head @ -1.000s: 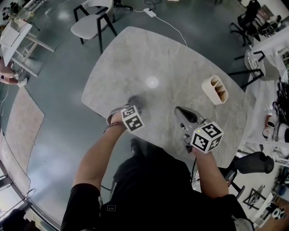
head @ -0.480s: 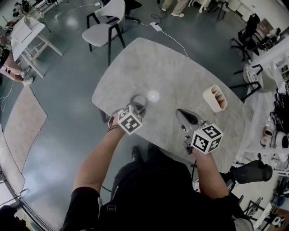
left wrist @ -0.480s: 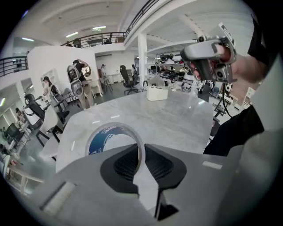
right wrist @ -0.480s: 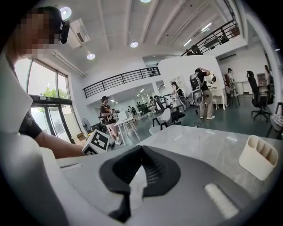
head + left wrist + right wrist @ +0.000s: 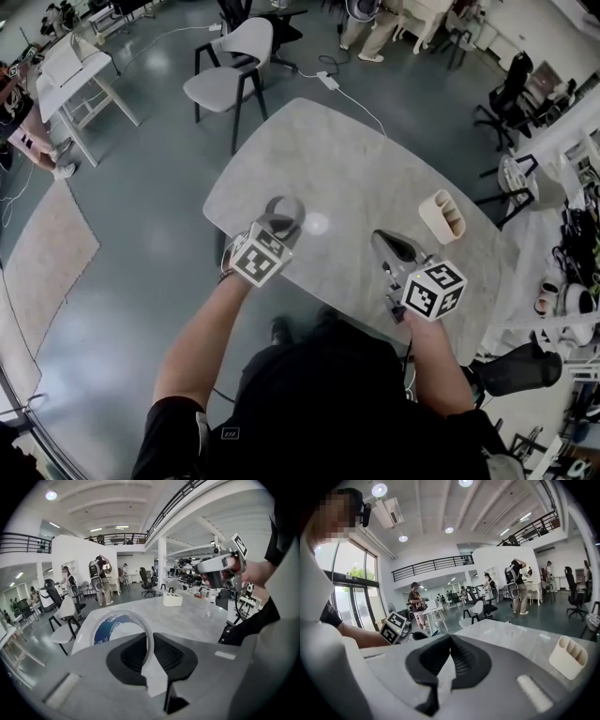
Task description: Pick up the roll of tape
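Head view: the left gripper point(image 5: 279, 225) holds the tape point(image 5: 285, 210) over the table point(image 5: 356, 150); the right gripper point(image 5: 388, 247) hovers beside it.

Left gripper view: its jaws clamp the tape's point(image 5: 123, 624) rim.

Right gripper view: the jaws are closed on nothing, near a holder point(image 5: 568, 656).

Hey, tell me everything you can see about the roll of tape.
The roll of tape is a thin ring of clear-looking tape on a blue printed core, and the print is unreadable. It stands on edge, its wall pinched between the jaws of the left gripper, the only thing touching it. It seems held above the near-left part of the pale table.
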A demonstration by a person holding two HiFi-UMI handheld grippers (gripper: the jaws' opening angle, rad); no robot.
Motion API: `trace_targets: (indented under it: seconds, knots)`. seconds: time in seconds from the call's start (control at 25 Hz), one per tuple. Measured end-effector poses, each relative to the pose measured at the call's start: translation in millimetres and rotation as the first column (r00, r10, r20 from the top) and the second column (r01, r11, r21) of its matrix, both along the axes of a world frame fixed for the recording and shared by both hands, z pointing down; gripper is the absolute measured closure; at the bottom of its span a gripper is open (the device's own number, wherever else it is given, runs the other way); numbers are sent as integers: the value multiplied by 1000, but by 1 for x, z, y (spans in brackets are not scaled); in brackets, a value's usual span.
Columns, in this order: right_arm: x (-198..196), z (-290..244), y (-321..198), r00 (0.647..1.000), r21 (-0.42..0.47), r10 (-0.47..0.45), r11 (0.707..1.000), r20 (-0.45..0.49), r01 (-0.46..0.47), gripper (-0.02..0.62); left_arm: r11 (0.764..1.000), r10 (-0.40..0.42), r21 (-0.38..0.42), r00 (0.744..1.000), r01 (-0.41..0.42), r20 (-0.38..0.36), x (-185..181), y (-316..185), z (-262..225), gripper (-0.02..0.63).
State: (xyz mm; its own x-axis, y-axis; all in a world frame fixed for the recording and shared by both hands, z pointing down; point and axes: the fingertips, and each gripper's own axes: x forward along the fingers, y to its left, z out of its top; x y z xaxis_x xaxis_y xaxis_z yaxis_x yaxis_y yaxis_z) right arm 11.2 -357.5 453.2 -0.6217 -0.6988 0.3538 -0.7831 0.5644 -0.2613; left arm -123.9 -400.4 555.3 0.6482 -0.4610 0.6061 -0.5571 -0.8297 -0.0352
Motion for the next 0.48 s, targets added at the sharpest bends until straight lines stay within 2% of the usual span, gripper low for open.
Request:
trace_targets:
  seconds: [0.12,0.32,0.48]
  knots:
    - [7,-6,3,1000,20,-15,1000,-1,15,592,999,-39,21,998,40,-39,-4,9,-17,554]
    - [20,-13,4,989,91,-77,992,-125,89,592,992,-112,45,988,117,-102,-6,10,-49,554]
    - [53,-23,6,984,129,-111,983,-141,129,592,984,-160,62,978,170,-135,16,8,-67,554]
